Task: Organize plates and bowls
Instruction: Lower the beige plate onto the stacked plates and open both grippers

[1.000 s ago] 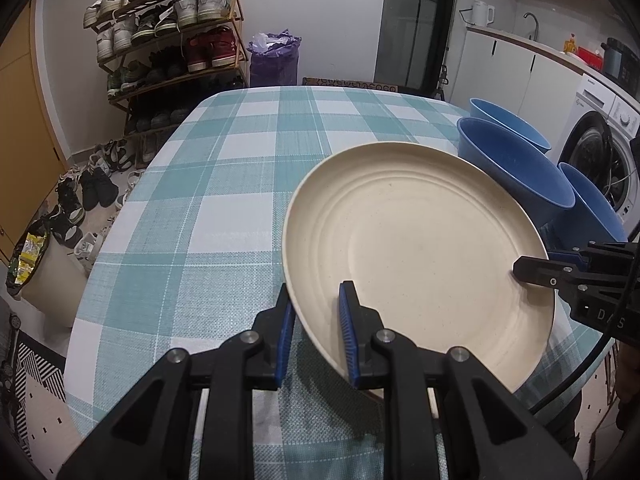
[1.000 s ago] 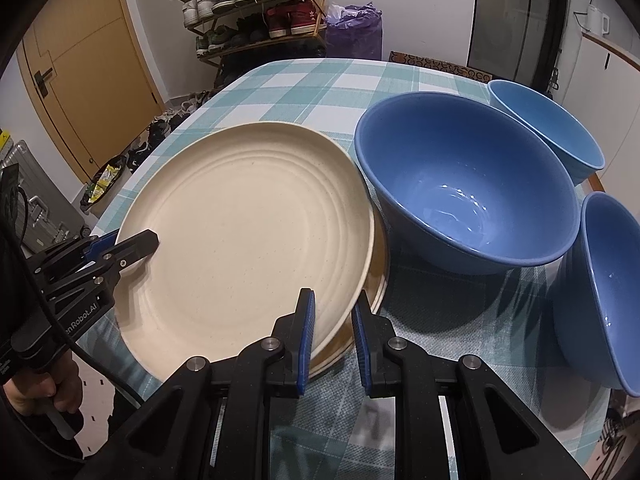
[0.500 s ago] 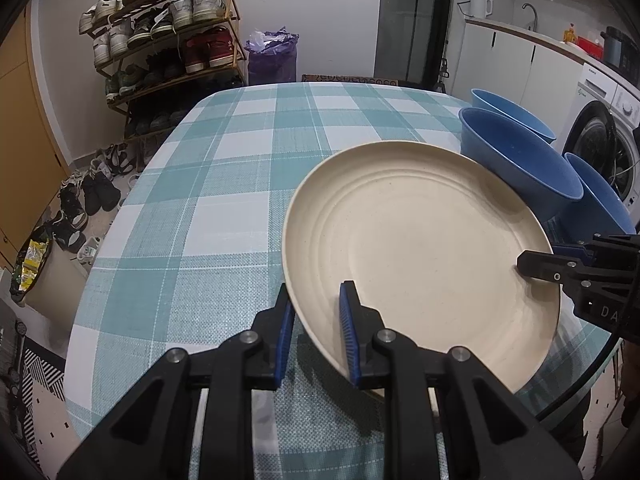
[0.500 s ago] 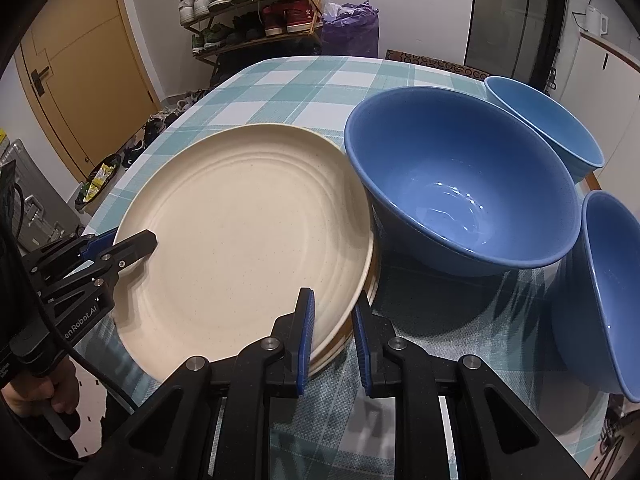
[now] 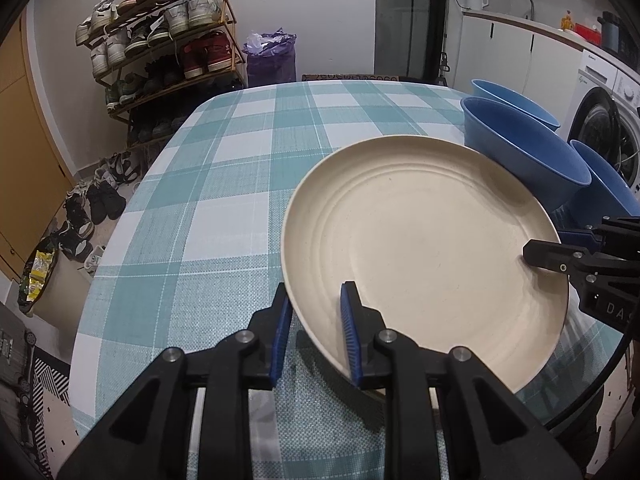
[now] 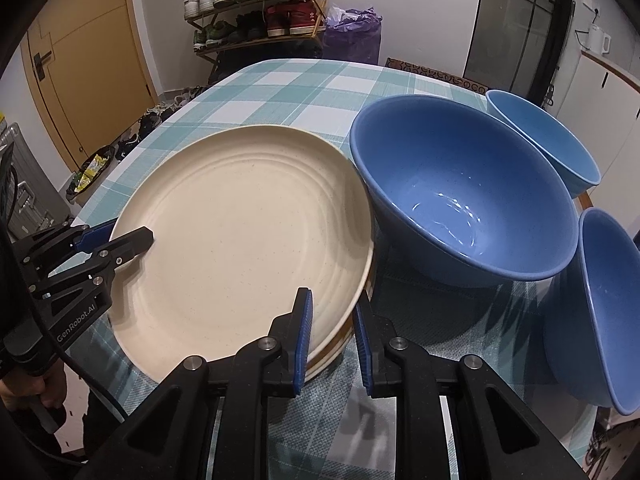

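Gripping cream plate (image 5: 424, 240): left gripper (image 5: 314, 316); right gripper (image 6: 332, 320)

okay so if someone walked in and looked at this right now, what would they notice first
A big cream plate fills the middle, gripped at opposite rims by the left gripper and right gripper, resting on at least one more plate whose rim peeks out beneath. Right beside it sit three blue bowls on the teal checked tablecloth, the nearest bowl crowding the plate's edge. A crowded shoe rack stands beyond the table's far end.
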{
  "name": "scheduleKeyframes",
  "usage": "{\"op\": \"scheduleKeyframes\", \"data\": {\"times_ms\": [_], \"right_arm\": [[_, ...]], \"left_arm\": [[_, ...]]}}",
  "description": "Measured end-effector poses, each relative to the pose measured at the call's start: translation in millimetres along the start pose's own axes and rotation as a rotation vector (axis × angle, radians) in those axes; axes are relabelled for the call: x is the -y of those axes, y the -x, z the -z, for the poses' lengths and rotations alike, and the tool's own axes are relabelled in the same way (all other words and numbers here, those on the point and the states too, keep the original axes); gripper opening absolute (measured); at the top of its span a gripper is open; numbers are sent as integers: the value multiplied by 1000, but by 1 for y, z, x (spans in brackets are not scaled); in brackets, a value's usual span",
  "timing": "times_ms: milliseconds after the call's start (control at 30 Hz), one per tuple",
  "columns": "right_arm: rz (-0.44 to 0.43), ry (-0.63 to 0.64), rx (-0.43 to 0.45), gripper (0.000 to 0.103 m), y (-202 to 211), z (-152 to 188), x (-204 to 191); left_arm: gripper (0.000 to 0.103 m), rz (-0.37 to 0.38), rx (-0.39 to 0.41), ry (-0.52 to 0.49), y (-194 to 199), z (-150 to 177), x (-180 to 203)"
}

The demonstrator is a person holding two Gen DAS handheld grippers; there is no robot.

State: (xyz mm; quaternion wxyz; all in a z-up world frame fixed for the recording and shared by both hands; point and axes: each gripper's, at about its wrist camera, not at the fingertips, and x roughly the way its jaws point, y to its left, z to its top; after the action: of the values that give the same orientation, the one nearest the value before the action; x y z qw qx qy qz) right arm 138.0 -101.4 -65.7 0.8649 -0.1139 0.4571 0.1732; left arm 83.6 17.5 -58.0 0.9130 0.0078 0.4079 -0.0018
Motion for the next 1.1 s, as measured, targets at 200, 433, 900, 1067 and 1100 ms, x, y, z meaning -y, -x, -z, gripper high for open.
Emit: {"op": "scheduleKeyframes", "data": {"times_ms": [200, 433, 900, 1067, 1100], "right_arm": [[23, 29, 5, 20, 0, 2, -4], [42, 54, 2, 22, 1, 5, -5], [44, 61, -14, 24, -5, 5, -2], [30, 59, -14, 28, -5, 6, -2], [21, 57, -13, 31, -5, 6, -1]], "left_arm": [[22, 1, -1, 0, -1, -1, 0], [24, 8, -8, 5, -2, 0, -1], [29, 11, -24, -1, -8, 2, 0], [33, 14, -27, -1, -7, 2, 0], [35, 18, -30, -1, -7, 3, 0]]}}
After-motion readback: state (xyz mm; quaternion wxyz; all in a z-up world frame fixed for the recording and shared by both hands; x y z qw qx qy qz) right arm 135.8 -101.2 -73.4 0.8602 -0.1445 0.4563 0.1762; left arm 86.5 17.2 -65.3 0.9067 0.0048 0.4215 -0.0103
